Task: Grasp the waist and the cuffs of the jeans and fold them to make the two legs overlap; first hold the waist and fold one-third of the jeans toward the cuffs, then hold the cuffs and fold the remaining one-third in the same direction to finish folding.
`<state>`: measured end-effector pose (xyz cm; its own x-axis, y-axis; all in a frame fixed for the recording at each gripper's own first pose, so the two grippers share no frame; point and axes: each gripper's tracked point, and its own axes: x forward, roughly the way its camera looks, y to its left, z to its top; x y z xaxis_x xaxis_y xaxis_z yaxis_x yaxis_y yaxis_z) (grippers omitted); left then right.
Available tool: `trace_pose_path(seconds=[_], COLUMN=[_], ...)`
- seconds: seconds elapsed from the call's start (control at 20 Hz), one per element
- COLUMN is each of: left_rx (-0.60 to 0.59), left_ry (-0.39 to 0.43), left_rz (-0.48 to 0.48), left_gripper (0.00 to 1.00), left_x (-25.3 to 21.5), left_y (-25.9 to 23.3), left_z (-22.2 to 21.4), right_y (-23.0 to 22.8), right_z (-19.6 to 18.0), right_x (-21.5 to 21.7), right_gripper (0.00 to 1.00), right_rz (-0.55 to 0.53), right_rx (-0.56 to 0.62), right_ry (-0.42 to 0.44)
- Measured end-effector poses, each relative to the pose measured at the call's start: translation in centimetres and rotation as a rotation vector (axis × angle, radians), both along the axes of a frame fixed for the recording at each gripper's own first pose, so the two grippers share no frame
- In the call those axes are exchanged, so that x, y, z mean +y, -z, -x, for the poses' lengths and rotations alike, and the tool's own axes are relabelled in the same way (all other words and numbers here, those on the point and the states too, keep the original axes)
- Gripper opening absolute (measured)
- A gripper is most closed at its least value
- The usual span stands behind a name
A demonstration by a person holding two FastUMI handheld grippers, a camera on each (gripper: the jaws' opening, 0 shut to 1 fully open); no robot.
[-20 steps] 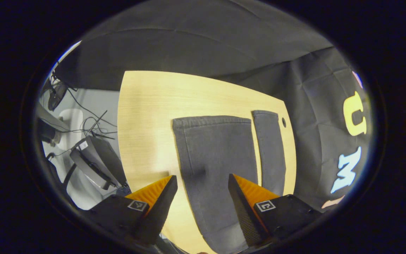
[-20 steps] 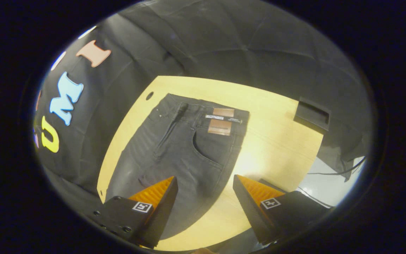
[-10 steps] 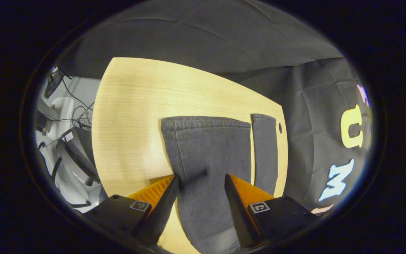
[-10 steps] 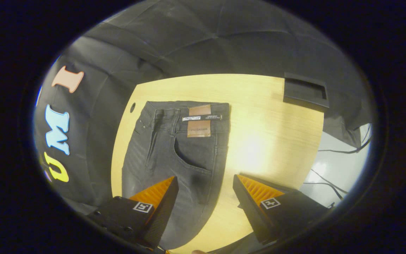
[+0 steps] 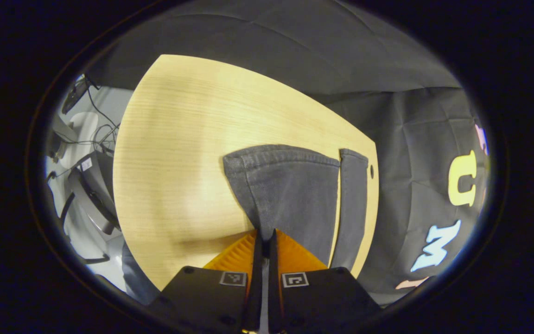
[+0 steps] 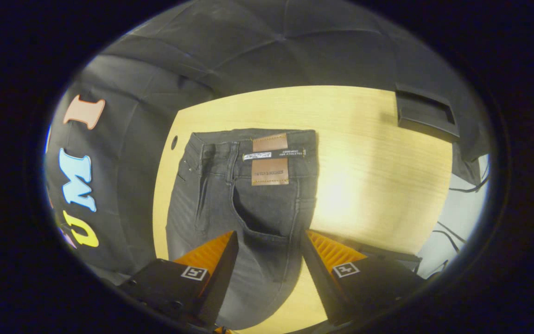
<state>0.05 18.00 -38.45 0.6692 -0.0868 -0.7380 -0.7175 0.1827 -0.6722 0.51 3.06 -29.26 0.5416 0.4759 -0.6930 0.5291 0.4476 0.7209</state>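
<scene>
Your left tool [image 5: 263,241] is clamped on the near jeans leg [image 5: 290,195], fingers pinched together on the fabric at its near edge, short of the cuff [image 5: 281,155]. The leg bunches into a wedge toward the pinch. The second leg [image 5: 351,204] lies flat just beside it toward the booth wall, with a thin strip of bench [image 5: 179,153] showing between them. A small round hole [image 5: 371,172] in the bench sits right by that far cuff.

Your right tool [image 6: 267,246] is open, fingers straddling the hip part of the jeans [image 6: 230,199] below the pocket opening; you cannot tell from this view whether the fingers touch cloth. The waist [image 6: 253,139] lies flat, away from the tool, with two brown patches [image 6: 270,157] on the waistband.

Around the work: a black tray [image 6: 427,116] sits at the far bench corner, well apart from the jeans. Off the bench edge in the left gripper view there are cables [image 5: 98,134] and a dark stand [image 5: 92,190] on the floor. The bench between tools and garment is bare wood.
</scene>
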Motion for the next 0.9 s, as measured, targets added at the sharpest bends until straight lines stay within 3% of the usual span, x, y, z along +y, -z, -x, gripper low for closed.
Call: trace_pose_path(seconds=[0.05,0.1,0.2,0.3,0.35,0.4,0.7,0.9], left_rx=[-0.008,-0.014,-0.025,-0.036,-0.042,-0.047,-0.054,-0.021], left_ry=[0.006,0.011,0.013,0.011,0.009,0.007,-0.001,-0.012], left_rz=[0.002,0.005,0.013,0.024,0.032,0.039,0.072,0.162], left_gripper=[0.14,0.14,0.14,0.14,0.14,0.14,0.14,0.14], left_x=[0.0,-0.1,-0.2,-0.1,-0.1,-0.1,-0.2,-0.6], left_y=[0.2,0.3,0.2,0.2,0.1,0.0,-1.0,-2.9], left_z=[0.0,0.1,0.1,0.2,0.1,0.1,0.4,1.0], right_y=[0.5,0.8,1.4,1.4,1.5,1.6,-0.3,-4.8], right_z=[0.0,0.1,0.3,0.4,0.3,0.1,0.1,-0.2], right_x=[-0.1,-0.2,-0.4,-0.6,-0.5,-0.4,-0.8,-2.3], right_gripper=[0.87,0.71,0.52,0.21,0.2,0.12,0.03,0.02], right_rz=[0.013,0.02,0.011,-0.022,-0.041,-0.063,-0.089,-0.219], right_rx=[0.007,0.01,0.025,0.03,0.029,0.028,-0.022,-0.076], right_ry=[-0.008,-0.006,0.001,0.005,0.011,0.015,-0.073,-0.106])
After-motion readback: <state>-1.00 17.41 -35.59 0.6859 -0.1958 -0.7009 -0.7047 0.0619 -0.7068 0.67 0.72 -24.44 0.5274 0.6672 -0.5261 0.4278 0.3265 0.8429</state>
